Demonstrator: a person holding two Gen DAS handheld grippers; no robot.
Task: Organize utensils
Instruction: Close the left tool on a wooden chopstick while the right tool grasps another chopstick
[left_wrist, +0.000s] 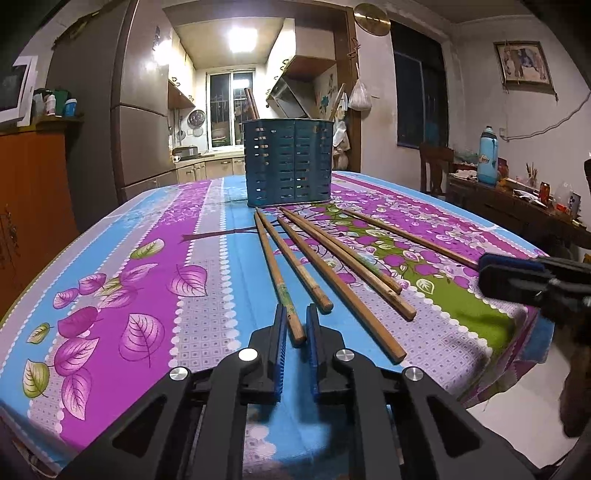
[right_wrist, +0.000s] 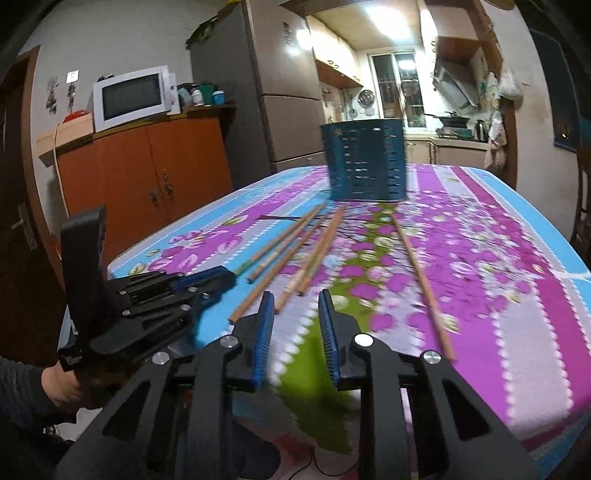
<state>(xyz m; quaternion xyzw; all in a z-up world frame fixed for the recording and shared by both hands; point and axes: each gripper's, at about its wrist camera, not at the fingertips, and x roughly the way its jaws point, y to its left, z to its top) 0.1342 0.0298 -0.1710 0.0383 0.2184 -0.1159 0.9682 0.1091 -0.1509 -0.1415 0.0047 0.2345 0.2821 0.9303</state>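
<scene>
Several wooden chopsticks (left_wrist: 343, 280) lie fanned out on the flowered tablecloth (left_wrist: 155, 258), in front of a teal slotted utensil holder (left_wrist: 288, 162) that has a few sticks standing in it. My left gripper (left_wrist: 296, 310) is low over the cloth, shut on the near end of the leftmost chopstick (left_wrist: 275, 269). In the right wrist view, which is blurred, my right gripper (right_wrist: 296, 295) is open over the cloth with nothing between its pads. The rightmost chopstick (right_wrist: 424, 284) lies just to its right. The holder (right_wrist: 365, 162) stands beyond, and the left gripper (right_wrist: 207, 284) is at the left.
The table's near edge drops off close behind both grippers. An orange cabinet (right_wrist: 147, 173) with a microwave (right_wrist: 133, 96) stands to the left, next to a fridge (left_wrist: 144, 110). To the right are a chair (left_wrist: 436, 166) and a cluttered sideboard with a blue bottle (left_wrist: 487, 155).
</scene>
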